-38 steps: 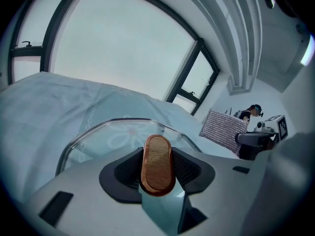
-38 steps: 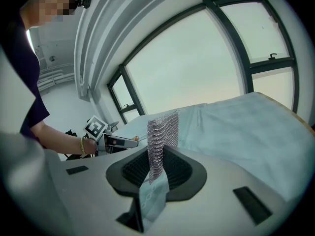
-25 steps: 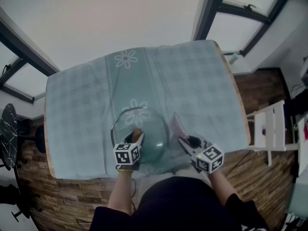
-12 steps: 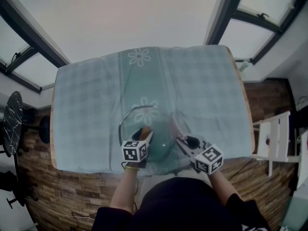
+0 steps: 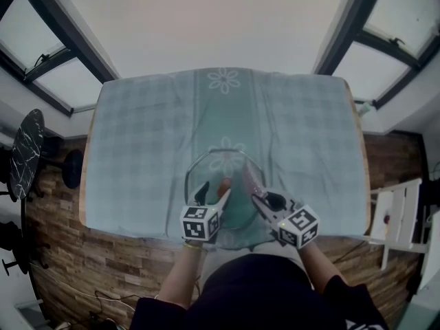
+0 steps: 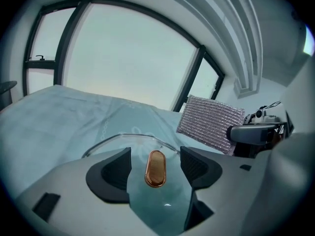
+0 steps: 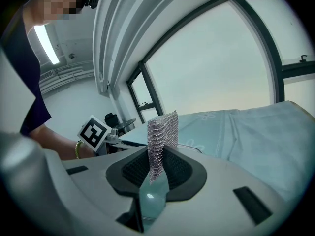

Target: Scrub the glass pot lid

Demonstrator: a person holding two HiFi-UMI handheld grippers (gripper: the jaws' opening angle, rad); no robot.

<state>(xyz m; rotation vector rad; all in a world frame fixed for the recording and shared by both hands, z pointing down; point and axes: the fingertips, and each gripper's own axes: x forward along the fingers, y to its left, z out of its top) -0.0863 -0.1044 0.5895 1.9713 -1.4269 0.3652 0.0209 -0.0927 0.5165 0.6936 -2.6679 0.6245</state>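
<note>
Partly hidden lid; left gripper just opened round knob; right gripper pinches scourer.

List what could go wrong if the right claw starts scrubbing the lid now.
1. The left claw has just been opening. The knob stands between its jaws untouched, so the glass lid is unheld and may skid.
2. The lid lies near the front edge of the tablecloth; a push might send it off.
3. The right claw pinches only the lower edge of the scrub pad, which could fold or slip.
</note>
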